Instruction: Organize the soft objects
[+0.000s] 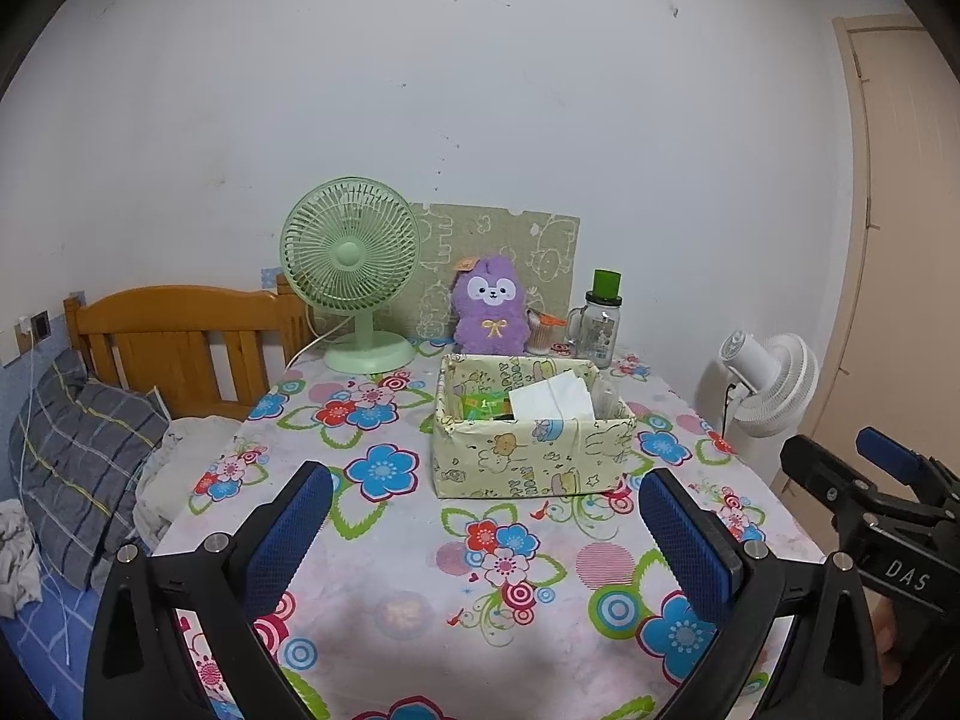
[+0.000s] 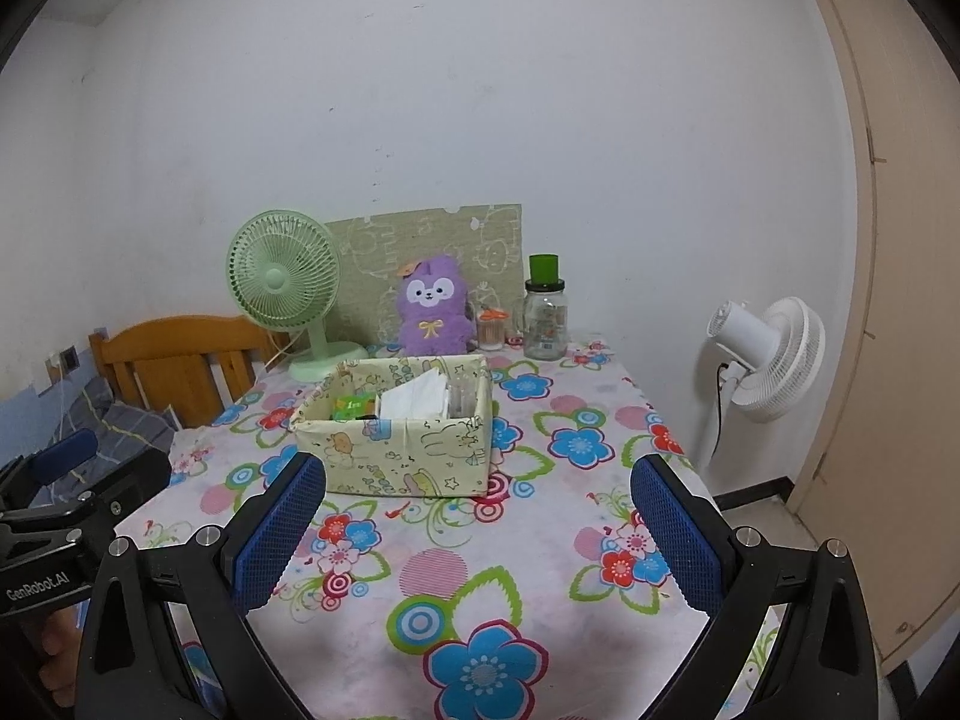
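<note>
Floral cloth is covering the surface (image 1: pixel 420 570), where a purple plush toy (image 1: pixel 491 307) is sitting upright at the far edge behind a patterned box (image 1: pixel 528 450). "DAS" is showing on the right gripper (image 2: pixel 478 531) and "GenRobot.AI" on the left gripper (image 1: pixel 486 537); both are hovering low, side by side, jaws spread wide and holding nothing.

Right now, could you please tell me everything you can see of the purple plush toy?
The purple plush toy is fluffy, with a white face patch, dark eyes, a yellow bow on its chest and an orange tag by one ear. It sits upright at the table's far edge, behind the patterned box, between the green fan and the glass jar. Nothing grips it.
</note>
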Tool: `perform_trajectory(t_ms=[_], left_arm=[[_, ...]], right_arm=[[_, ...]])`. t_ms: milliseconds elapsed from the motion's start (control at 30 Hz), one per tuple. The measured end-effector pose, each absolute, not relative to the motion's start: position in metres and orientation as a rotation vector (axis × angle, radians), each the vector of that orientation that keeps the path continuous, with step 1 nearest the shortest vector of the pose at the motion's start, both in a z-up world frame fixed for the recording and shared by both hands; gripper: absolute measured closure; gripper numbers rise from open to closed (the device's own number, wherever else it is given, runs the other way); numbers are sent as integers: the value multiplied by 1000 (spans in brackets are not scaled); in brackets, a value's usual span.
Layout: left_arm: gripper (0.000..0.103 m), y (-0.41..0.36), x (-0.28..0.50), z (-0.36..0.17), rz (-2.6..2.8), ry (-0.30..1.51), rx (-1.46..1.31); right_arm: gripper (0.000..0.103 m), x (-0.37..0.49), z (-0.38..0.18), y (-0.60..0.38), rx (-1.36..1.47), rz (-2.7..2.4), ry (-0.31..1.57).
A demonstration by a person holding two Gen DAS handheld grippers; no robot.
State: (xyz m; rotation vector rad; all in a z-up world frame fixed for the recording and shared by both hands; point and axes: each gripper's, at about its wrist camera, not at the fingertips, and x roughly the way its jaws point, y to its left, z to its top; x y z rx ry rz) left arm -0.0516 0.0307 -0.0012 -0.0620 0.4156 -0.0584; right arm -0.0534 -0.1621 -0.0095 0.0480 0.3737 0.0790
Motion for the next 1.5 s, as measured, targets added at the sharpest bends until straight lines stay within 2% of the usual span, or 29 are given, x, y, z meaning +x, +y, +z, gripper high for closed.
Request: perform_trajectory(t_ms=[1500], left_arm=[[0, 29, -51, 0, -63, 417, -46]], right_arm=[[0, -59, -3, -160, 56, 94, 359]])
